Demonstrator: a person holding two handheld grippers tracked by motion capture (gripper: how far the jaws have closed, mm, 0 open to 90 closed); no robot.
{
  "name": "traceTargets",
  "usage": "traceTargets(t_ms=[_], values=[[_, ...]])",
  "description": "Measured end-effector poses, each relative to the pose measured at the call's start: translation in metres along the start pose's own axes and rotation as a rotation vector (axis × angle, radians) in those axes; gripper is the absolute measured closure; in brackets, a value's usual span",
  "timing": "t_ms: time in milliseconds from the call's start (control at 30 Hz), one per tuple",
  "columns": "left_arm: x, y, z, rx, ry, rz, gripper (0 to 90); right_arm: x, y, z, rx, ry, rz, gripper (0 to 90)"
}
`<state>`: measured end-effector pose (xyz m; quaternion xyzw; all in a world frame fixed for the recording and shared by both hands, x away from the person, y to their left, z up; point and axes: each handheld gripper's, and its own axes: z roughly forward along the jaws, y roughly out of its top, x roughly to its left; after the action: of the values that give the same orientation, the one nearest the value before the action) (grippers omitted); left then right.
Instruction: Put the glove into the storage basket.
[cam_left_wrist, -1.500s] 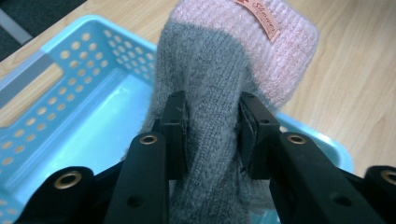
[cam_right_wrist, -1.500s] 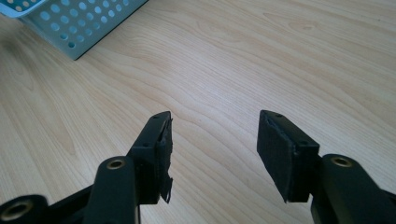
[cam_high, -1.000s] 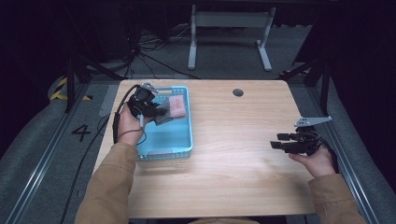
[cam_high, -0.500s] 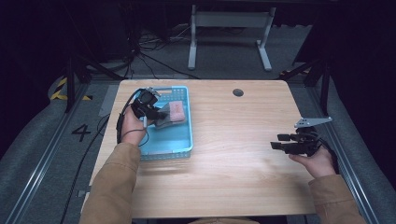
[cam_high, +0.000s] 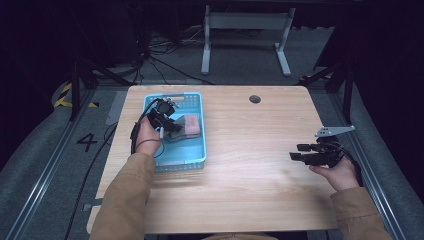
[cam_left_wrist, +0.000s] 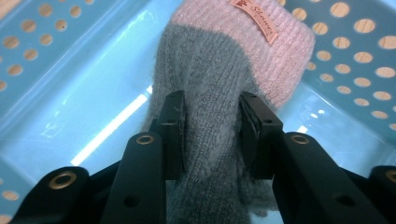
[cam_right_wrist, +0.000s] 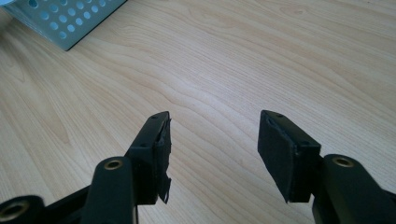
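Observation:
A knitted piece, grey with a pink cuff and a small label, lies in the light blue perforated basket. My left gripper is shut on its grey part, with the pads pressing the fabric from both sides. From the high view, that left gripper is low inside the basket, and the knitted piece stretches to its right. My right gripper hovers near the table's right edge. It is open, and the right gripper view has bare wood between its jaws.
The basket stands on the left part of the wooden table; one corner of the basket appears in the right gripper view. A round cable hole sits near the table's far edge. Dark floor and a metal stand lie beyond.
My left gripper has come down and nearer with the knitted piece, from above the basket's far part to low inside it. The right gripper has stayed put.

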<state>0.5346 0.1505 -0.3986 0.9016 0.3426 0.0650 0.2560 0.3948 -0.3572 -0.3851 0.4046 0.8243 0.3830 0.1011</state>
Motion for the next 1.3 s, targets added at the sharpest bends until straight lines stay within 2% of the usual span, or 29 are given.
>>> traceTargets(t_ms=[67, 200, 633, 900, 1067, 1167, 1300], values=[[-0.001, 0.001, 0.005, 0.028, 0.007, 0.002, 65.1, 0.000, 0.000, 0.000, 0.000, 0.001, -0.001, 45.3], [-0.001, 0.003, 0.009, 0.028, -0.001, -0.007, 64.8, 0.000, 0.000, 0.001, 0.003, 0.004, 0.000, 45.2], [0.004, 0.002, 0.018, 0.033, 0.011, -0.019, 61.8, 0.000, 0.000, 0.000, -0.004, 0.005, -0.004, 45.1], [0.006, 0.003, 0.022, 0.032, 0.037, -0.050, 59.2, 0.001, 0.002, 0.001, -0.002, 0.009, -0.009, 45.0], [0.008, 0.003, 0.024, 0.023, 0.035, -0.074, 58.3, 0.001, 0.002, 0.000, -0.008, 0.012, -0.001, 44.8], [0.007, 0.003, 0.025, 0.028, 0.045, -0.067, 54.8, 0.001, 0.002, 0.000, -0.011, 0.010, -0.006, 44.8], [0.007, 0.004, 0.023, 0.010, 0.067, -0.073, 48.9, 0.001, 0.003, -0.001, -0.014, 0.014, -0.008, 44.8]])
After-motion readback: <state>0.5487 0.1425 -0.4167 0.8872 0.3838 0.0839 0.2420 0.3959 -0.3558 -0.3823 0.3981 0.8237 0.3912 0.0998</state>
